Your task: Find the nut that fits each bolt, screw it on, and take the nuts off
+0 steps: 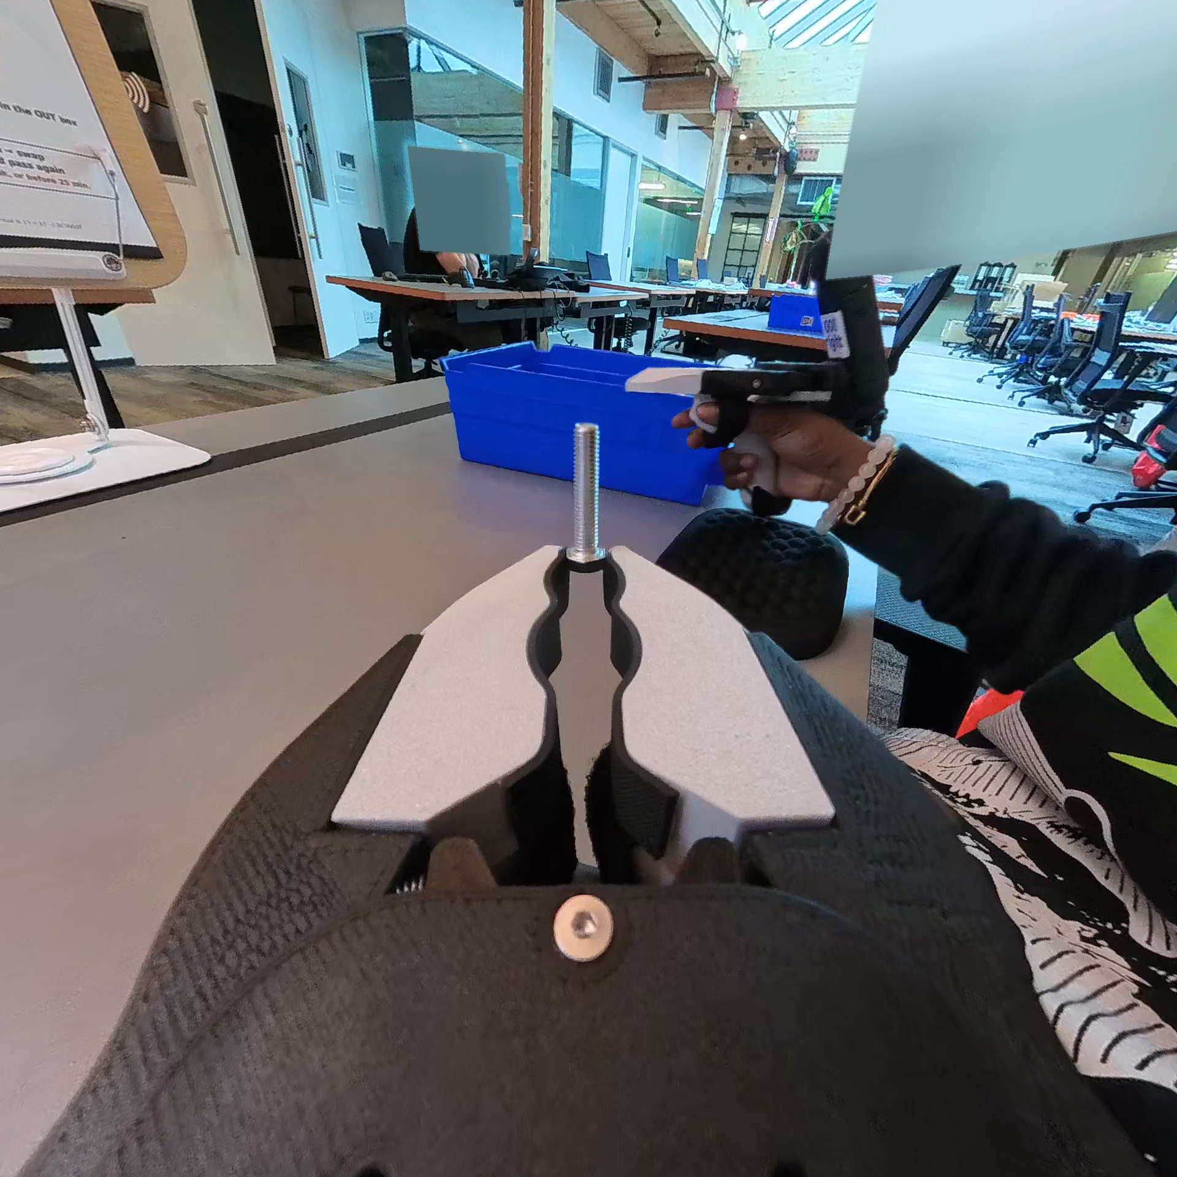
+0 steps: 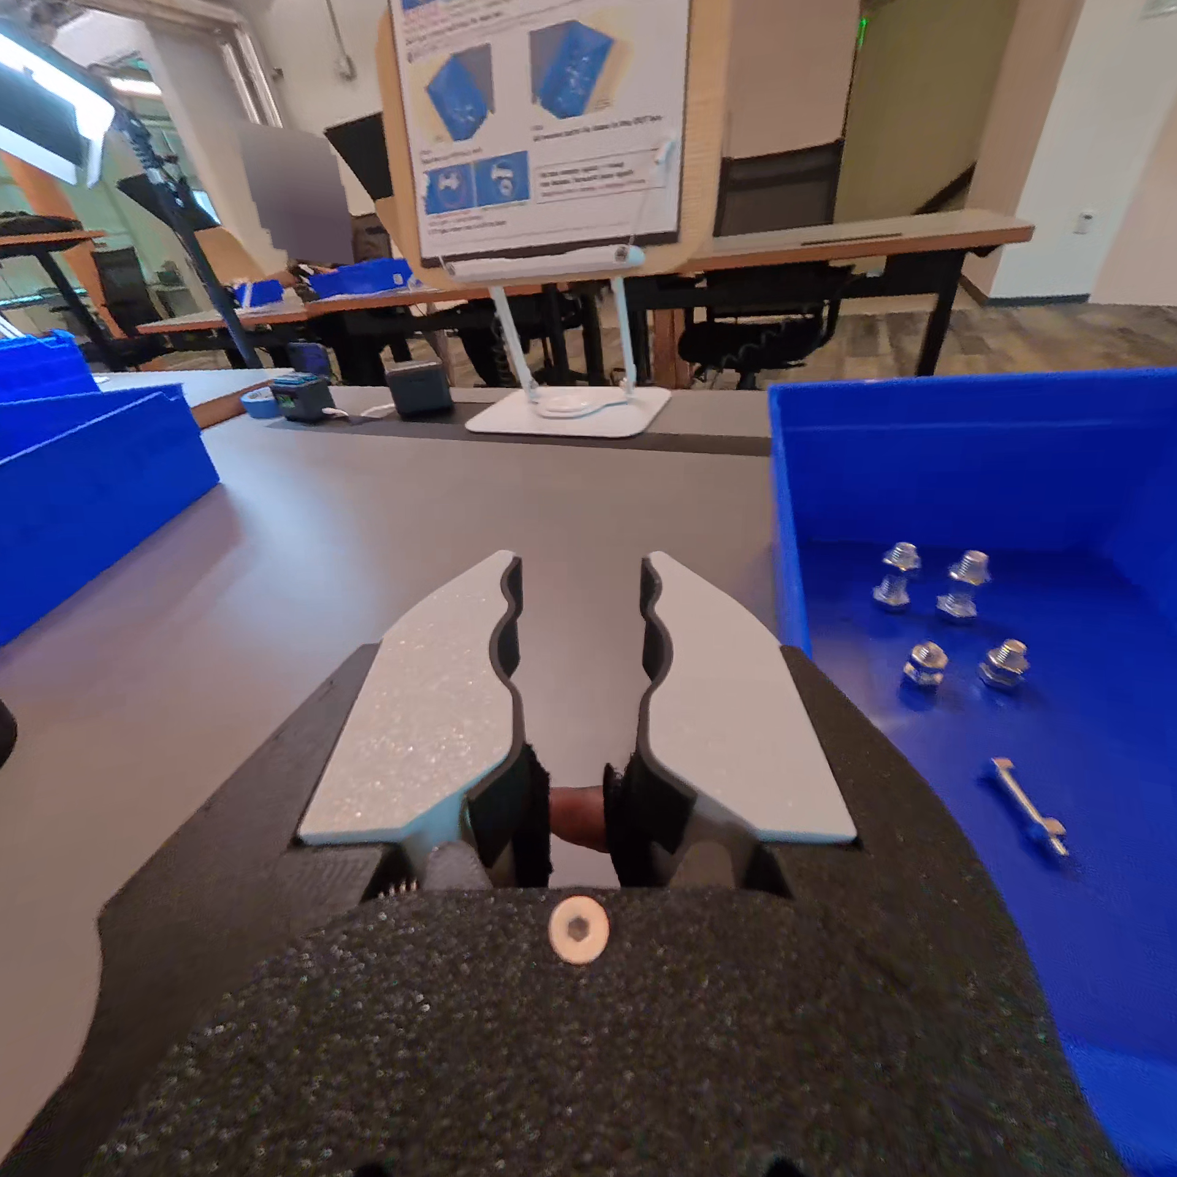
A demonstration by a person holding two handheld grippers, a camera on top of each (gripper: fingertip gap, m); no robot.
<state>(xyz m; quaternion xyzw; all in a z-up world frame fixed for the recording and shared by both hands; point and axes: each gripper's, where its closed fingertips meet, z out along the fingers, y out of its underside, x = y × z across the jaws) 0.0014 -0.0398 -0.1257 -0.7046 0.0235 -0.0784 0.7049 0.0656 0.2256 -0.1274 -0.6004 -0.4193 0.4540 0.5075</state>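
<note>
Left wrist view: bolt [image 1: 585, 490] upright, thread end up.

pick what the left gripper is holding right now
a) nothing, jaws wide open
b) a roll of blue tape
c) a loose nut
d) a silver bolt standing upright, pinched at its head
d: the left gripper is closed on the head of a silver bolt, whose bare threaded shank points straight up.

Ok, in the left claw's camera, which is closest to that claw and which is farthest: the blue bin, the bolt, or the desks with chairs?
1. Bolt: pinched by its head at the left claw's tips, standing upright.
2. Blue bin: on the table behind the bolt, slightly right.
3. Desks with chairs: off the table, far across the room.
</note>
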